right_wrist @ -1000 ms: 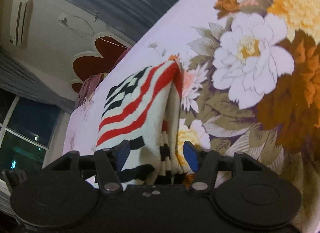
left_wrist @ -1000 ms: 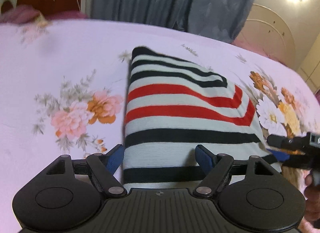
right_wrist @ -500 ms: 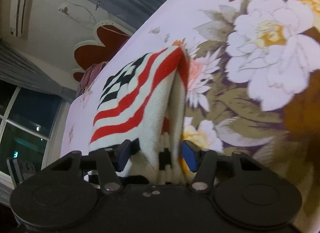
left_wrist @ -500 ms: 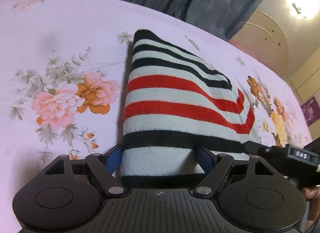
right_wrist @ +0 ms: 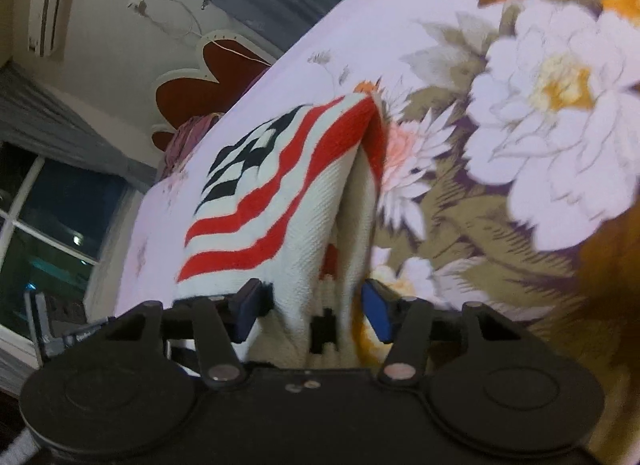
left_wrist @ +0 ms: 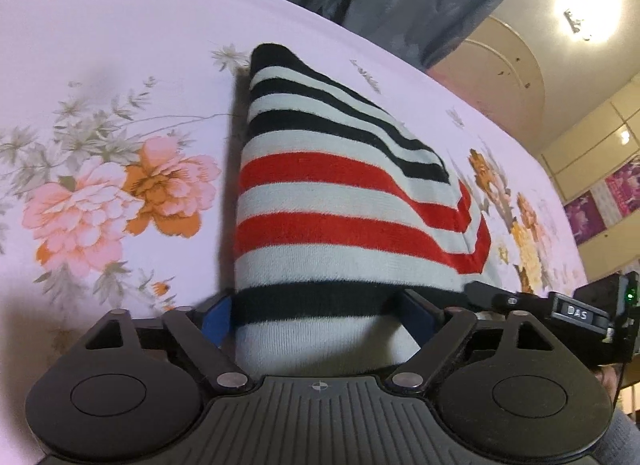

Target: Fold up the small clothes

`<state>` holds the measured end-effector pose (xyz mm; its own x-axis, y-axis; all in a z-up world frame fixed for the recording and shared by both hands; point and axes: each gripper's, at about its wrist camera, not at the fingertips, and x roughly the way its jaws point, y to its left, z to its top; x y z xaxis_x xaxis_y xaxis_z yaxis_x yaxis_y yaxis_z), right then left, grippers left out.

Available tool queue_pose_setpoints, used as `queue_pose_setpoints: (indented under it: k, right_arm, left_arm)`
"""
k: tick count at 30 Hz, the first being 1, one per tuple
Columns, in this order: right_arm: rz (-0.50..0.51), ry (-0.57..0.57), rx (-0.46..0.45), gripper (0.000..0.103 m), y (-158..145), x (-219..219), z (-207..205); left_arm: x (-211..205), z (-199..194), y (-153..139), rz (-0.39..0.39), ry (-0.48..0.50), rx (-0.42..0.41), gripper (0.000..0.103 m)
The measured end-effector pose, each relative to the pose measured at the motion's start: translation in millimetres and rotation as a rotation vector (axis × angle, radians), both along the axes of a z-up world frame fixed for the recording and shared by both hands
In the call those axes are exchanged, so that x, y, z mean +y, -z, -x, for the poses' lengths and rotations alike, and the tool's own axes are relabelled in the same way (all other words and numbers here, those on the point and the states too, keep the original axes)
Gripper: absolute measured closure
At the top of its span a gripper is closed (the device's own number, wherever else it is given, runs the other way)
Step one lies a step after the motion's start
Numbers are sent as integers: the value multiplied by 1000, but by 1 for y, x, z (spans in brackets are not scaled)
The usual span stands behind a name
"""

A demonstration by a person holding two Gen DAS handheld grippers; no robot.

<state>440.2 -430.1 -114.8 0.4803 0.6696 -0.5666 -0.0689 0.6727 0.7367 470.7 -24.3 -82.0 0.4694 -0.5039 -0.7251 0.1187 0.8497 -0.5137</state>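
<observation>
Left wrist view shows us the striped garment (left_wrist: 340, 205), folded, on the flowered bedsheet (left_wrist: 100, 77) of the bed, its near edge lying between the blue pads of our left gripper (left_wrist: 320, 317). Those jaws stand wide apart and have just been opening further; the cloth sits between them but the pads do not seem to press it. At the right edge we see the right gripper (left_wrist: 560, 309) close beside the garment's near right corner.

In the right wrist view the right gripper (right_wrist: 312, 305) has the layered side edge of the garment between its jaws; they are partly closed, and we cannot tell whether the pads actually bite the cloth.

We judge the main risk is the fold slipping. If the right pads catch only the top layer, lifting would peel it and undo the fold. With the left jaws slack, any pull from the right could drag the whole garment across the sheet, or skew it.
</observation>
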Motion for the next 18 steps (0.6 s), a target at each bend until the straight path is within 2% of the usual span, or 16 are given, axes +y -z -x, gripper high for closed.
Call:
queue_pose_setpoints:
  k: [2,6,14,18]
  right_arm:
    - [41,0,-19,50,-3,15,-2]
    - [96,42,-34,61,-5,23,5]
    - [300,94,-60,65,-27,55,16]
    - [354,119,-61,67,-33,65,20]
  left_arm:
    - [-2,-3,1,5,10,-9,14]
    - [-12,-6,0,-45,58,-43,15]
    - [-7,-8,-5,-70,132,-92,35]
    - [-6,-7,-8,-79,153,-110,38]
